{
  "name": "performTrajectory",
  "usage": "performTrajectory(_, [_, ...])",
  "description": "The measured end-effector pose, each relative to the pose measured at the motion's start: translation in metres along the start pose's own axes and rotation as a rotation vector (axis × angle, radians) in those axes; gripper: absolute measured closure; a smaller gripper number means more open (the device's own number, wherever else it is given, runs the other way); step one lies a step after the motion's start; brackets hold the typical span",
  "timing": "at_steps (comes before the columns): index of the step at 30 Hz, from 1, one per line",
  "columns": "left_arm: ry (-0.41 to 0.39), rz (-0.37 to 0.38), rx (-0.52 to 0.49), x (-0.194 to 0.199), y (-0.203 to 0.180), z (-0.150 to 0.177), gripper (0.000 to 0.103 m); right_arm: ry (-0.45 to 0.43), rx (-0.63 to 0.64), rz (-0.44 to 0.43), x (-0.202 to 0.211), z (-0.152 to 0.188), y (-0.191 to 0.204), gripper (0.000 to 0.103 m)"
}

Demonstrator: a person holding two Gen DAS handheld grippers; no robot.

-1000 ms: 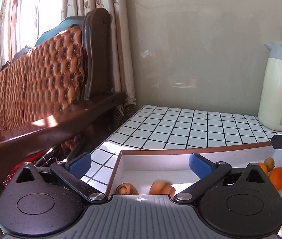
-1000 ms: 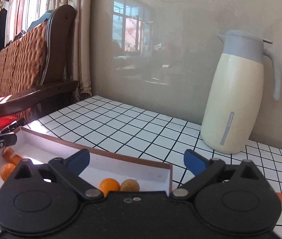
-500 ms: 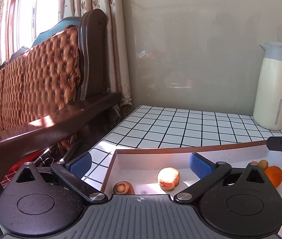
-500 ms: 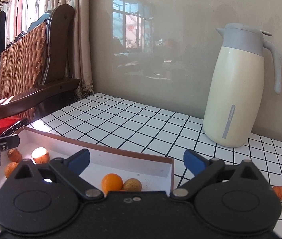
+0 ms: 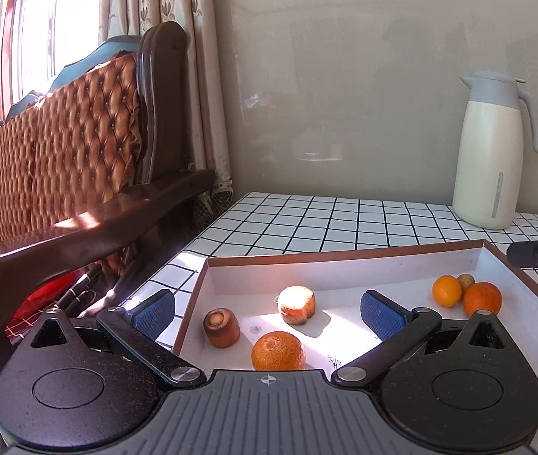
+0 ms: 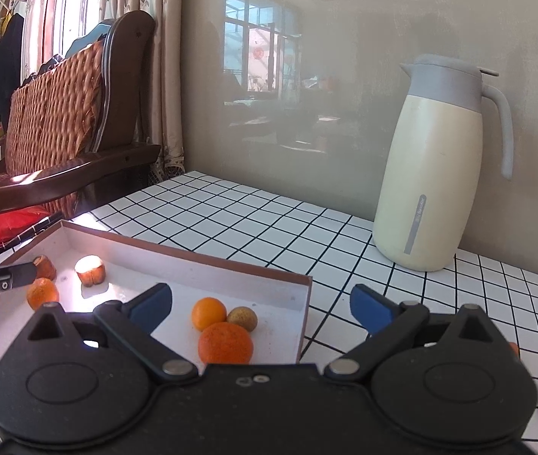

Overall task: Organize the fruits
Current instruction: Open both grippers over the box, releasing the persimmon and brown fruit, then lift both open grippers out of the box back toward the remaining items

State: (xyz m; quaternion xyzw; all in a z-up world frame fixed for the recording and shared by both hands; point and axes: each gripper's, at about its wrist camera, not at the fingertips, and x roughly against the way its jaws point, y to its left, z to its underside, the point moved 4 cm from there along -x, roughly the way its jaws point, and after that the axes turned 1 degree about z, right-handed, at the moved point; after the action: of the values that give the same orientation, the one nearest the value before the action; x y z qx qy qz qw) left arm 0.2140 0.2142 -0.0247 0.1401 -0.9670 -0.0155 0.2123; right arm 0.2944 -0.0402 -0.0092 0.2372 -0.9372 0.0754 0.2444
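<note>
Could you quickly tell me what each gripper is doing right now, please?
Left gripper: open, holding nothing, over the tray.
Right gripper: open, holding nothing.

Open tiled tabletop [image 6: 231, 220] behind tray [image 6: 231, 265], thermos [image 6: 432, 174] blocking far right corner
</note>
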Motion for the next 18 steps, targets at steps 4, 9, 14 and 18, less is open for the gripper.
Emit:
performTrajectory(4, [-0.011,0.002,0.024,0.017,0.003,0.004,0.000,-0.004,-0.004,0.010,0.019,0.008,-0.003,0.008])
performTrajectory(9, [-0.019,0.030,0.043,0.044,-0.005,0.013,0.000,-0.015,-0.015,0.019,0.043,0.017,-0.007,0.008])
performTrajectory(14, [-0.056,0.050,0.023,0.073,-0.021,0.019,0.000,-0.019,0.005,0.034,0.071,0.029,-0.011,0.008])
performTrajectory(18, [-0.095,0.068,0.018,0.091,-0.037,0.017,0.000,-0.030,0.002,0.060,0.095,0.039,-0.022,0.008])
